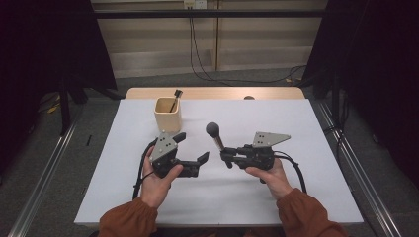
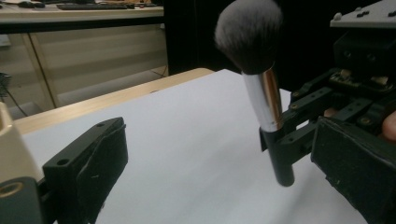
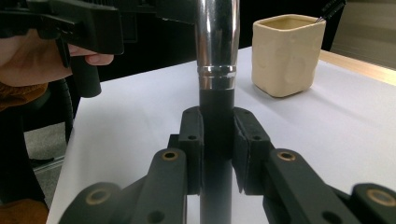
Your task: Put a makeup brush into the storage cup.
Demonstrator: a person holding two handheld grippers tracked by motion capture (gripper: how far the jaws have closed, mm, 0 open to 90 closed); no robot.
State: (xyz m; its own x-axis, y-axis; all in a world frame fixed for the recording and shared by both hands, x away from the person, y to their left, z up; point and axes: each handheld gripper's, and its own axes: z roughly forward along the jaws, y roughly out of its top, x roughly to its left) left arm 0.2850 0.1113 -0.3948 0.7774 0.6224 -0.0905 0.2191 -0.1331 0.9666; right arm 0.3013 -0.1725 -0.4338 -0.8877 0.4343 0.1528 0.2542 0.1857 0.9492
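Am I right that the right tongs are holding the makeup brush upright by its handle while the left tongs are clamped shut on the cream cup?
Not quite. The left tongs hold nothing: the high view shows them open in front of the cream cup, apart from it. The rest stands: the right tongs hold the makeup brush upright by its black handle, as the right gripper view shows.

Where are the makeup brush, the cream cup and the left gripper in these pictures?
makeup brush [image 2: 263, 100], left gripper view, on its silver ferrule.
cream cup [image 3: 286, 58], right gripper view, on its front wall.
left gripper [image 1: 193, 151], high view, midway between its open fingertips.
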